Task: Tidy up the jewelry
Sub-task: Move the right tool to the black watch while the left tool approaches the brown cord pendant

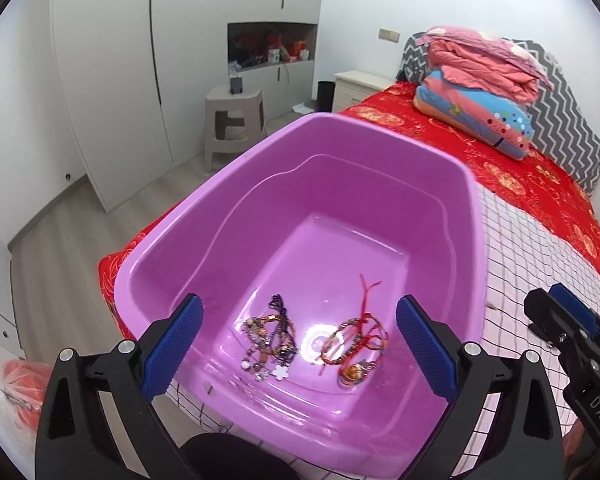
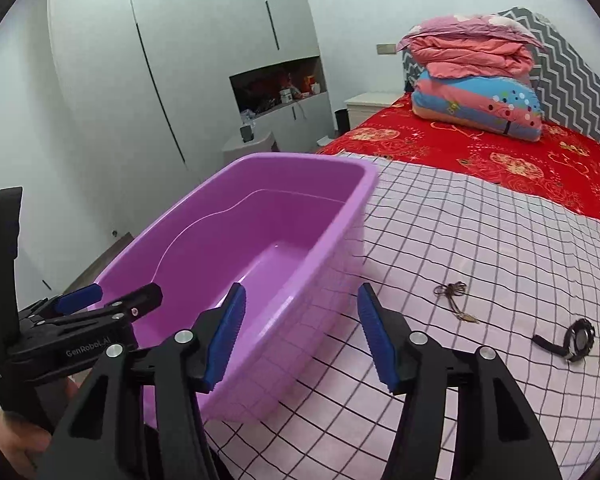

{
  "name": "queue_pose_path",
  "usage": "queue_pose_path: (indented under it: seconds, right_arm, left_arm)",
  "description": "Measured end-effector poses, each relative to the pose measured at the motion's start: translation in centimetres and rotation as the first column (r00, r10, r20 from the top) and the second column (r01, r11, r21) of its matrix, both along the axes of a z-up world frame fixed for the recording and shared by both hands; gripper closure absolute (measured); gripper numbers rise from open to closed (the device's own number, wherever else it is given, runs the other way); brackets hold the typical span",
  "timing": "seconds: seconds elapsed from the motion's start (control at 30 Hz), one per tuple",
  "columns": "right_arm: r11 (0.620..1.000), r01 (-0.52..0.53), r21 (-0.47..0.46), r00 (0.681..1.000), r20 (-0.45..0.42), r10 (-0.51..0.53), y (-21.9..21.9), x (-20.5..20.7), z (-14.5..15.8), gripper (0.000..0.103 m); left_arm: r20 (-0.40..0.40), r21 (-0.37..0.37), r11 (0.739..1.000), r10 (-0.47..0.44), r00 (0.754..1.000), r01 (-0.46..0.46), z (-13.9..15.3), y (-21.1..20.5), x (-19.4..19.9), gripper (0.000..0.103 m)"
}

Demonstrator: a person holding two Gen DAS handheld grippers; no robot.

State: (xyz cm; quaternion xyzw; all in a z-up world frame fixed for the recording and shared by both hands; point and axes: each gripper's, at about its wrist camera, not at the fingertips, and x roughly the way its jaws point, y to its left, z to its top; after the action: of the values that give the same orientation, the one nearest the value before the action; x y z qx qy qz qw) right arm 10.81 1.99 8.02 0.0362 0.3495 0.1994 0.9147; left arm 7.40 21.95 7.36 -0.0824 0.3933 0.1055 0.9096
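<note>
A purple plastic tub sits on the bed; it also shows in the right wrist view. Inside it lie a dark beaded bracelet cluster with charms and a red-corded bracelet cluster. My left gripper is open and empty above the tub's near end. My right gripper is open and empty beside the tub's right wall. On the checked sheet to its right lie a brown cord necklace and a black wristwatch.
The checked sheet covers the near bed; a red patterned cover lies beyond with folded quilts at the headboard. A grey stool and white wardrobes stand left. The right gripper shows in the left wrist view.
</note>
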Motion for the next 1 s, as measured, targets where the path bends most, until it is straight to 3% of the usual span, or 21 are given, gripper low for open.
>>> queue_pose_path:
  seconds: [0.3, 0.63, 0.8, 1.0]
  right_arm:
    - [0.992, 0.127, 0.011, 0.992, 0.003, -0.127, -8.0, -4.4, -0.9, 0.041]
    - [0.964, 0.263, -0.049, 0.964, -0.035, -0.264, -16.5, -9.8, -4.6, 0.040]
    - [0.938, 0.345, -0.037, 0.936, -0.064, -0.347, -20.6, -10.7, -6.7, 0.040]
    - [0.894, 0.445, -0.049, 0.890, -0.087, -0.447, -25.6, -9.8, -9.7, 0.040]
  left_arm:
    - [0.042, 0.001, 0.993, -0.122, 0.992, 0.122, 1.3, -6.1, -1.8, 0.007]
    - [0.093, 0.009, 0.956, -0.293, 0.952, 0.293, 0.5, -14.5, -3.8, 0.006]
    - [0.092, 0.003, 0.933, -0.359, 0.929, 0.360, -1.0, -18.5, -3.4, 0.006]
    - [0.034, -0.019, 0.922, -0.386, 0.922, 0.387, -4.6, -21.7, -0.8, 0.006]
